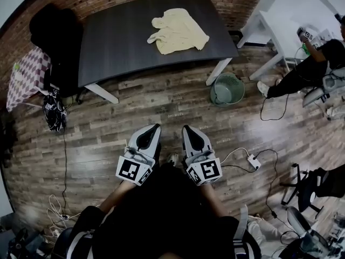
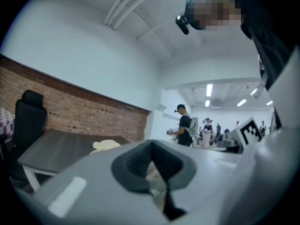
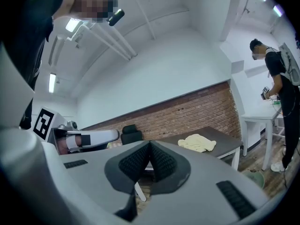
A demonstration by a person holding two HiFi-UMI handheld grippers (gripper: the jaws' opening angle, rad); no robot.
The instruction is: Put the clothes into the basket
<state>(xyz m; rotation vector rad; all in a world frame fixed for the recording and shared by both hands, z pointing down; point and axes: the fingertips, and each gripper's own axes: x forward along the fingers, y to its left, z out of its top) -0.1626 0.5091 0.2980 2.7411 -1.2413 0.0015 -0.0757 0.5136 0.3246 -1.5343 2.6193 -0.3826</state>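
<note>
Evidently task not started: cream garment (image 1: pixel 178 30) lies on dark counter (image 1: pixel 118 42); green basket (image 1: pixel 227 88) on floor by counter leg, looks empty. Left tool (image 1: pixel 155 127), right tool (image 1: pixel 186 128) both closed, holding nothing (well apart from counter).

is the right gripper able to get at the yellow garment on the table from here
Probably not yet. The right gripper is held near the person's body, with a stretch of wood floor before the table where the yellow garment lies. Nothing blocks the path, but its jaws are shut.
</note>
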